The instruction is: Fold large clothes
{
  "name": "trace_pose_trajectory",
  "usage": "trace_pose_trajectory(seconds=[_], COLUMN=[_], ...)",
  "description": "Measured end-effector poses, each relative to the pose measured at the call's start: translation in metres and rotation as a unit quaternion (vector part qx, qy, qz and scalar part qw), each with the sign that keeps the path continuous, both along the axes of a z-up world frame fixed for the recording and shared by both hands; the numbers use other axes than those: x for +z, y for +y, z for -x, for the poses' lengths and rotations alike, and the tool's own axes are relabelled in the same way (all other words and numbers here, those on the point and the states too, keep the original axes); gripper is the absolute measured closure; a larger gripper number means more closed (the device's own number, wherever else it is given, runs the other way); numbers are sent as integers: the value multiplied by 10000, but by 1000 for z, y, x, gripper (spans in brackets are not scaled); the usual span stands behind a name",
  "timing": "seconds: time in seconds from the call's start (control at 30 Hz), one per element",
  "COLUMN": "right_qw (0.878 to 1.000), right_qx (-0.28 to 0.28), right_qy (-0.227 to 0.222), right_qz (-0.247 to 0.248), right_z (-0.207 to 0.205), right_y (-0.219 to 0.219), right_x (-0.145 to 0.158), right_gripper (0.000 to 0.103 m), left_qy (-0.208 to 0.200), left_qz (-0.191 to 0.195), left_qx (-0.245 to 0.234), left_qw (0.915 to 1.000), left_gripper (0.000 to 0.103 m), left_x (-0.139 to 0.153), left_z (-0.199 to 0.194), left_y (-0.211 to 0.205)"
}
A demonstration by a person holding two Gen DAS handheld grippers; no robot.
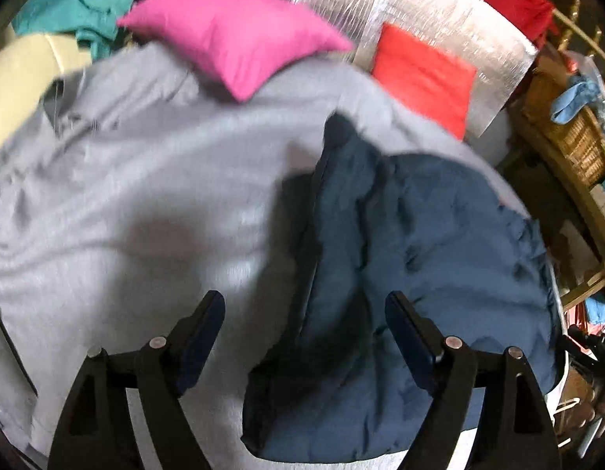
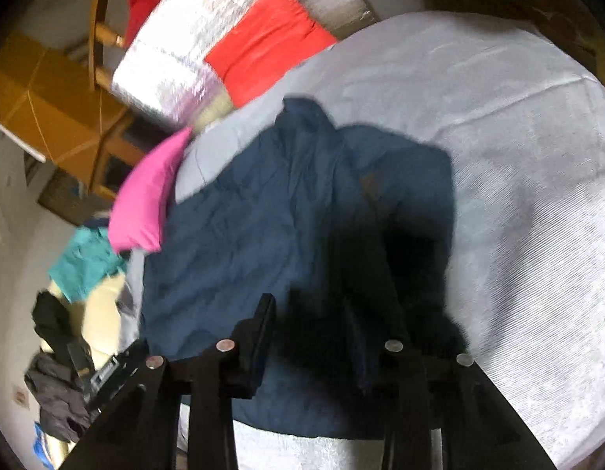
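Our left tongs point(image 1: 304, 309) hang apart over the navy jacket point(image 1: 400, 274) on the bed point(image 1: 106, 196), holding nothing. Whether the right tongs point(image 2: 314, 325) grip fabric, we cannot tell; we should pinch one hem layer cleanly before folding.

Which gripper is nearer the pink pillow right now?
Probably left, though neither is close. The left gripper hovers open over the navy garment, the pink pillow straight ahead. From the right gripper, the pillow lies far left across the garment.

- The left black two-finger hand-held gripper point(image 1: 304, 327) is angled downward, its jaws spread wide with nothing pressed between them.
- The right black hand-held gripper point(image 2: 314, 337) is angled downward, its jaws narrower; whether anything is gripped cannot be told.
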State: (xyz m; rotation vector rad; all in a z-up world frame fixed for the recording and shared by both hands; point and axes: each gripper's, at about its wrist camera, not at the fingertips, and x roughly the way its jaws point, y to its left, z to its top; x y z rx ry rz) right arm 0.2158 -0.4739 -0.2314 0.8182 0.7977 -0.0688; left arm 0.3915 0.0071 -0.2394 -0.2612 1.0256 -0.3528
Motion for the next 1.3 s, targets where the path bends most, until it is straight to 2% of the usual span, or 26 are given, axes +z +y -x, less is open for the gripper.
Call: trace_pose_trajectory(seconds=[0.07,0.13,0.2,0.4,0.5,0.57,0.6,0.63,0.7,0.8,0.87,0.9,1.0,1.03,1.17,1.23,1.27,1.3], right_qw=[9996,9980,9964,9940,9923,9888,9890,9903,9929,9958,9977,9980,9976,9981,9986,9990,9994,9994], right_qx=[-213,-492,-776,-795,-644,-459,-398,-325,-138,-47,-80,-132,-262,-272,-185,-215,-297,-341], right_qy=[-132,-219,-123,63,259,293,307,283,204,273,242,285,206,77,-487,-352,-98,78], right_qz=[-154,-342,-326,-755,-1022,-1387,-1393,-1320,-1162,-868,-628,-544,-606,-554,69,196,120,-18], right_z=[5,10,9,-3,-15,-24,-29,-31,-39,-50,-57,-57,-56,-55,-53,-56,-60,-63], right_y=[-12,-24,-36,-59,-63,-62,-58,-55,-45,-32,-24,-23,-19,-16,2,1,-3,-6], right_x=[1,-1,-4,-26,-43,-55,-57,-56,-53,-55,-53,-53,-49,-42,-8,-12,-23,-33], right_gripper=[53,25,25,25,23,18,11,4,0,0,12,24,47,51,53,53,50,42], left_qy=[18,223,485,1139,1616,1869,1995,2037,1931,1817,1738,1697,1437,1337,944,994,1118,1277], left_qz=[290,670,978,1140,1448,1726,1842,1877,1829,1859,1927,1977,1865,1830,1688,1417,1297,1224], left_qx=[83,110,139,17,-116,-264,-349,-384,-413,-459,-358,-274,-111,-116,-292,-250,-212,-148], left_qw=[9995,9974,9939,9869,9761,9667,9618,9601,9631,9645,9651,9651,9718,9739,9807,9846,9850,9841], left_gripper=[18,18,18,18,17,17,17,15,14,12,12,12,31,38,39,37,36,31], left_x=[1,-4,-12,-34,-51,-58,-61,-63,-61,-59,-60,-61,-53,-48,-26,-31,-37,-46], left_z=[-5,-17,-26,-38,-46,-46,-46,-47,-47,-50,-52,-54,-54,-53,-48,-49,-50,-51], left_y=[8,12,13,-1,-10,-15,-19,-23,-30,-41,-42,-41,-41,-43,-49,-52,-53,-53])
